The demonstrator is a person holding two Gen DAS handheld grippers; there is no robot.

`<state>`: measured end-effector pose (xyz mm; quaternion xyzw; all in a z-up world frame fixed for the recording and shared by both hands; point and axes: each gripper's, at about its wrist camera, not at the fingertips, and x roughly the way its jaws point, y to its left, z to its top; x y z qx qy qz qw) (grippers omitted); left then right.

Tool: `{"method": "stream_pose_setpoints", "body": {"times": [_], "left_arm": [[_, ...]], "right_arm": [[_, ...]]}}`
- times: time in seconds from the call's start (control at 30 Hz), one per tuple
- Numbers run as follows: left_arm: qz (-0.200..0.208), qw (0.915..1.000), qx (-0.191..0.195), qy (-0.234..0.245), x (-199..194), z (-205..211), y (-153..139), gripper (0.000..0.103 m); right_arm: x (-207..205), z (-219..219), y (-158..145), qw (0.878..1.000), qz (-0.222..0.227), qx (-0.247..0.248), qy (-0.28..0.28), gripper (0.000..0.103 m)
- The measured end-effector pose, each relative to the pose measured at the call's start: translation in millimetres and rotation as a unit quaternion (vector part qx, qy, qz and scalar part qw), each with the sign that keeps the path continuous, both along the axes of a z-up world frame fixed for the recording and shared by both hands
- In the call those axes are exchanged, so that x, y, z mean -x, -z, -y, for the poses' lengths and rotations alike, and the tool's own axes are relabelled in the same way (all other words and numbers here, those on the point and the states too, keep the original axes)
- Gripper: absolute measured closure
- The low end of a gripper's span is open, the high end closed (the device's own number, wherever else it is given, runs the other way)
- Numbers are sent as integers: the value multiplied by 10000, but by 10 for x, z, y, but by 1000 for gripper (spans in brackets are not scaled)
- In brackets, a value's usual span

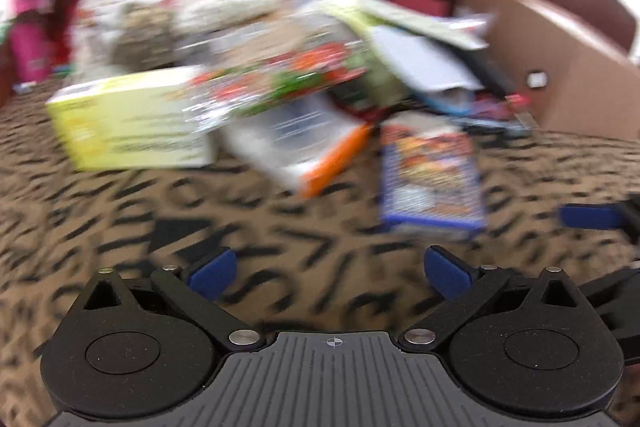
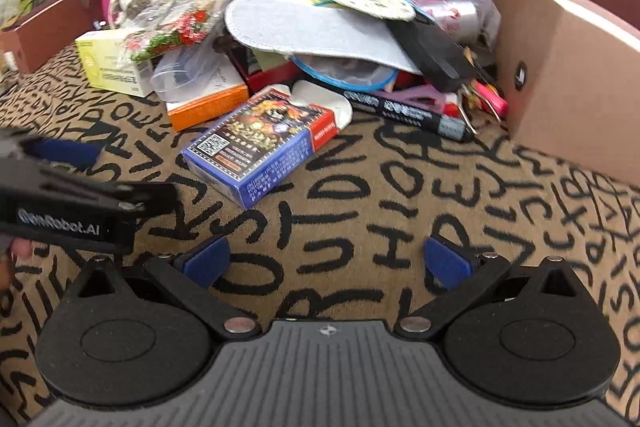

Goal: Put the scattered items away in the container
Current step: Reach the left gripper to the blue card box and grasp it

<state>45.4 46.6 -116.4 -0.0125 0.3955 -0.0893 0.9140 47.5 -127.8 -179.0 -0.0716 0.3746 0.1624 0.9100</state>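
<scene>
Both our claws hang empty with their jaws spread wide: the right claw (image 2: 326, 261) low over the lettered cloth (image 2: 360, 227), the left claw (image 1: 328, 269) beside it, its own view badly smeared. Straight ahead of the right claw, a little to its left and nearest of all the clutter, lies the blue card box (image 2: 260, 147), flat on the cloth with one corner turned toward us. Behind it the pile (image 2: 312, 39) rises: an orange-edged box (image 2: 208, 103), a yellow box (image 2: 112, 63) and a grey insole (image 2: 316, 31) across the top. The cardboard box (image 2: 568, 75), which we take for the container, stands ahead and to the right.

We judge the card box the sensible first pick, since it sits apart from the heap. To do it well, we should turn the right claw so the jaws straddle its narrow width, come down low, and close on the side walls. Then lift clear before swinging right.
</scene>
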Motion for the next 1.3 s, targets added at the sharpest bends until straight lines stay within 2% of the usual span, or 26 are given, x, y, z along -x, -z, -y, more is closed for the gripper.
{"method": "stream_pose_setpoints", "body": {"times": [0.13,0.3,0.33,0.37,0.5,0.6,0.63,0.67,0.7,0.8,1.0,1.07,1.13,1.2,1.3], "left_arm": [[-73,9986,231,470,-190,57,-17,8],[-93,9966,188,798,-314,138,-31,19],[-112,9955,264,908,-344,132,-35,22],[-153,9937,372,1044,-367,130,-34,30],[-215,9906,633,1197,-392,153,-87,31],[-319,9887,782,1238,-473,178,-46,33],[-351,9878,863,1245,-505,175,-31,34],[-366,9880,879,1215,-528,172,-28,42],[-375,9883,869,1200,-534,169,-38,48],[-416,9873,852,1274,-469,157,-73,55],[-572,9834,891,1474,-14,159,-71,54],[-631,9820,916,1524,130,163,-79,52],[-671,9809,926,1575,249,163,-99,40],[-625,9835,845,1470,306,151,-118,31],[-589,9878,766,1221,236,110,-117,27]], "right_arm": [[-31,40,26,9987,239,-41,-445,1],[-135,-43,45,9944,443,-208,-935,7],[-157,-78,47,9932,471,-226,-1037,9],[-182,-113,46,9921,496,-236,-1131,12],[-257,-221,28,9884,582,-207,-1384,22],[-296,-257,28,9881,589,-202,-1407,28],[-298,-254,25,9885,594,-206,-1372,33],[-292,-248,20,9895,612,-189,-1297,42],[-284,-236,15,9905,617,-170,-1221,45],[-210,-191,-12,9916,480,-176,-1189,49],[243,-162,-89,9867,351,195,-1576,55],[418,-127,-119,9849,274,198,-1697,60],[551,-80,-144,9841,197,138,-1760,61],[628,-44,-164,9855,187,133,-1683,60],[623,-41,-174,9873,330,317,-1520,50]]}}
